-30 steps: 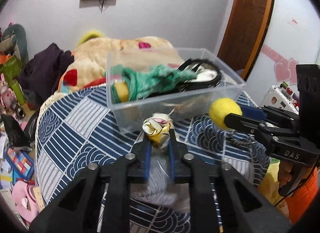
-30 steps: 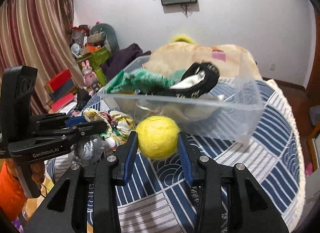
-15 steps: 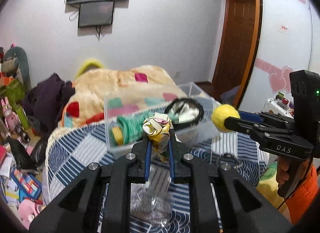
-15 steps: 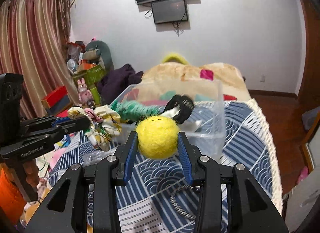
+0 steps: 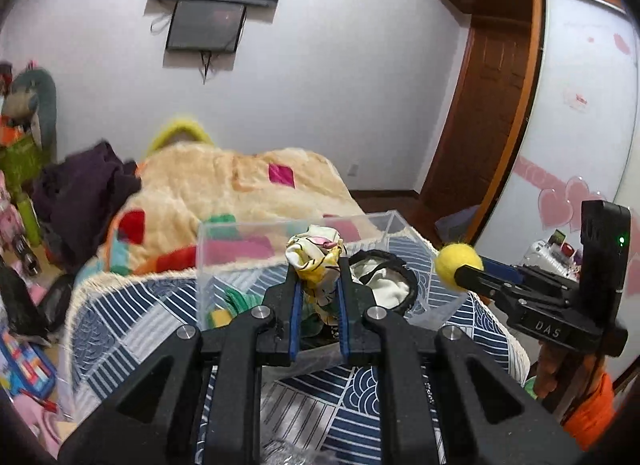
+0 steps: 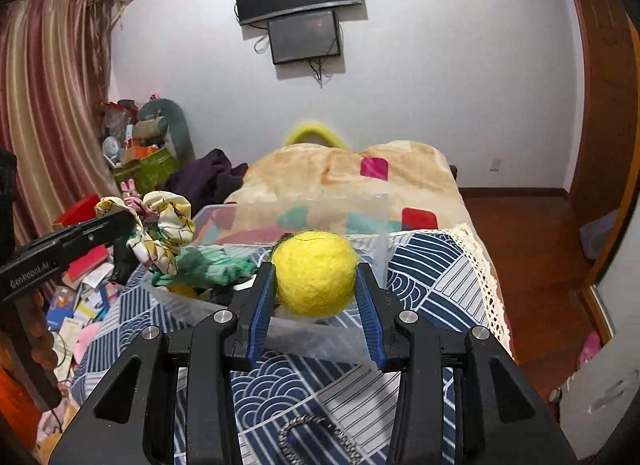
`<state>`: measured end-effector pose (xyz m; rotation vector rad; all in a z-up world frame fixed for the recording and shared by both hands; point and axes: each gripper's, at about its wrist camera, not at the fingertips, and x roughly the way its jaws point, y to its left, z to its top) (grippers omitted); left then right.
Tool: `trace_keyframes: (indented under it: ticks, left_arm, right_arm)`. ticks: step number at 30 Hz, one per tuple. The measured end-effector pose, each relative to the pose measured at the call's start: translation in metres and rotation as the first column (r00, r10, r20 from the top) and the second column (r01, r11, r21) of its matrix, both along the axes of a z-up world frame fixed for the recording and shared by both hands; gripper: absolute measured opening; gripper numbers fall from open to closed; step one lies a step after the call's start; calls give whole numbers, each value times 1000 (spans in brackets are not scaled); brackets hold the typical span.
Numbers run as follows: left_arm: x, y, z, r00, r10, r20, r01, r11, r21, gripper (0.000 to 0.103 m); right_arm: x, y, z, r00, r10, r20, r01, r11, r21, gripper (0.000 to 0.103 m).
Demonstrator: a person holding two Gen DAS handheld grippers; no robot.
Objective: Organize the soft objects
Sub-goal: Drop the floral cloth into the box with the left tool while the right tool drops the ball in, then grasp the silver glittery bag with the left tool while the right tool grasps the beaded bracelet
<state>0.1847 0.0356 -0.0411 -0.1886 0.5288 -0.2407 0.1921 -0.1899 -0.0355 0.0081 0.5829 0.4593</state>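
Note:
My left gripper (image 5: 318,285) is shut on a yellow-and-white patterned scrunchie (image 5: 316,261) and holds it above the clear plastic bin (image 5: 224,233) on the blue patterned bedspread. The scrunchie also shows in the right wrist view (image 6: 160,229). My right gripper (image 6: 316,293) is shut on a yellow felt ball (image 6: 314,273), held over the near wall of the bin (image 6: 320,341). The ball shows in the left wrist view (image 5: 456,267) at the bin's right side. Inside the bin lie a green cloth (image 6: 216,265) and a black-rimmed white item (image 5: 384,285).
A beige blanket (image 5: 224,185) with coloured patches lies behind the bin. A dark braided loop (image 6: 312,437) rests on the bedspread near me. A crinkly clear wrapper (image 5: 296,453) lies below my left gripper. Clutter covers the floor at the left (image 6: 80,305). A wooden door (image 5: 492,113) stands right.
Both grippers have risen and moved forward from beside the bin's front to above it, each keeping its hold. The bin now sits lower in both views.

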Motion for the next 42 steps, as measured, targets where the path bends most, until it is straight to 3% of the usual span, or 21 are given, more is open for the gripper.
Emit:
trace_keyframes:
  ticks: [4,10,19,24,27,29,32,38,42]
  left_arm:
    - [24,0,-22,997,13,-73,-15,1000,-25,14]
    - [40,-4,-45,990,16,-140,-15,1000,10,14]
    - [43,-14,-53,986,36,-162,-23,996,81,16]
    - [34,-16,-48,986,53,-161,-32,990,136,28]
    - [26,-15,-43,987,67,-147,-44,987,154,44]
    - [20,-13,-38,989,61,-138,-42,990,137,49]
    - [11,-12,-31,990,65,-122,-51,991,121,64]
    - [-9,-17,-14,996,60,-66,-49,988,150,70]
    - [-20,-18,-5,996,73,-41,-66,986,153,73]
  right_arm:
    - [12,6,-7,999,2,-35,-3,1000,-8,37]
    - [23,20,-18,998,19,-58,-22,998,-62,37]
    - [31,33,-28,996,38,-78,-47,992,-118,37]
    - [27,35,-29,996,47,-71,-57,989,-136,40]
    - [26,33,-29,995,54,-80,-64,989,-133,42]
    - [25,33,-27,995,61,-82,-71,990,-123,54]
    - [19,31,-23,995,71,-73,-79,991,-105,63]
    - [3,26,-11,997,75,-22,-77,993,-89,67]
    - [-5,19,1,998,59,24,-58,996,-70,78]
